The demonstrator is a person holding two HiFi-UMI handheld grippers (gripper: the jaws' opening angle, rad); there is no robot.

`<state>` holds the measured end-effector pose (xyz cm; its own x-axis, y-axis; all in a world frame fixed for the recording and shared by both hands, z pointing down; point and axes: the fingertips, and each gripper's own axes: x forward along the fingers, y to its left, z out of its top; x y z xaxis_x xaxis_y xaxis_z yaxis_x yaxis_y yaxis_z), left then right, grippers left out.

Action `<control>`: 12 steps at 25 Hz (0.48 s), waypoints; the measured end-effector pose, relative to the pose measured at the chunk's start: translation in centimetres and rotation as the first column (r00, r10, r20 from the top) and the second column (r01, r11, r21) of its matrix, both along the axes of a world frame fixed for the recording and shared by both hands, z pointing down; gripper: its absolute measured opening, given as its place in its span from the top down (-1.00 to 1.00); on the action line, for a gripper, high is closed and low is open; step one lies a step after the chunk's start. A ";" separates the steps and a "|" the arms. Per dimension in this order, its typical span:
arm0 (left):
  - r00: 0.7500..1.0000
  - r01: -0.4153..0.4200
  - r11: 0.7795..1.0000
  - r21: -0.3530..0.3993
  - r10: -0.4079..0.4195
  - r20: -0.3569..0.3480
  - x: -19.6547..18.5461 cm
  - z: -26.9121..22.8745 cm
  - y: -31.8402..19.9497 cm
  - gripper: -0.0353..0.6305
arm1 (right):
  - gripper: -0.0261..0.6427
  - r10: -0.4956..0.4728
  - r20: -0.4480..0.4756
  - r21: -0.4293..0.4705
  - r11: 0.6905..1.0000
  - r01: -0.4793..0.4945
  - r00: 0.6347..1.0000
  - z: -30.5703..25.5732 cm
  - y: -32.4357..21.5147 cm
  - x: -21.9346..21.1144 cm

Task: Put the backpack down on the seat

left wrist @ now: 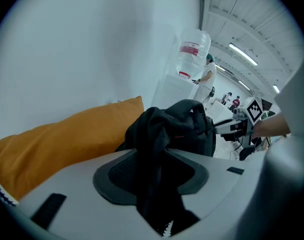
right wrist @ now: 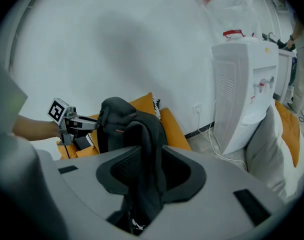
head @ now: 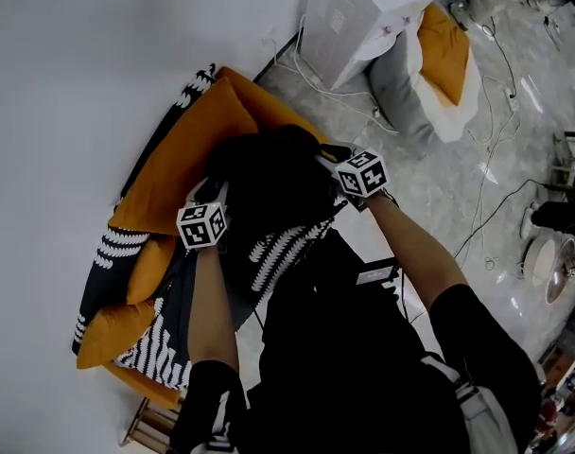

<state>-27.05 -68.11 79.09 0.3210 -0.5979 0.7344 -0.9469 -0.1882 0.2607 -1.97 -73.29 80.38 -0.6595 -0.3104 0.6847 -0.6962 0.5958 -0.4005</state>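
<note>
The black backpack sits on the orange-cushioned seat, leaning toward its back cushion. My left gripper is at the bag's left side and my right gripper at its upper right. In the left gripper view a black strap runs down through the gap of the left gripper, with the bag and the orange cushion beyond. The right gripper view shows another strap draped between the jaws of the right gripper. Both sets of jaws stand apart, loose around the straps.
A black-and-white striped throw lies over the seat's front and left side. A white water dispenser stands to the right by the wall, with a grey and orange floor cushion beside it. Cables trail over the floor.
</note>
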 end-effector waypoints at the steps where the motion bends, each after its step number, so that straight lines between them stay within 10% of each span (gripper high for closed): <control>1: 1.000 0.012 1.000 0.014 -0.012 -0.009 -0.4 -0.5 0.2 0.37 | 0.50 0.017 0.004 0.008 1.000 -0.017 1.000 -0.5 0.2 0.5; 12: 0.982 0.114 0.939 0.325 -0.056 -0.183 0.6 -14.6 4.5 0.79 | 0.80 0.184 0.205 0.315 0.918 -0.243 0.961 -17.1 5.6 2.1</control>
<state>-26.46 -63.61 64.49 0.3593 -0.8291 0.4284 -0.9110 -0.2121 0.3537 0.16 -67.73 63.32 -0.6480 -0.6473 0.4013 -0.7615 0.5599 -0.3266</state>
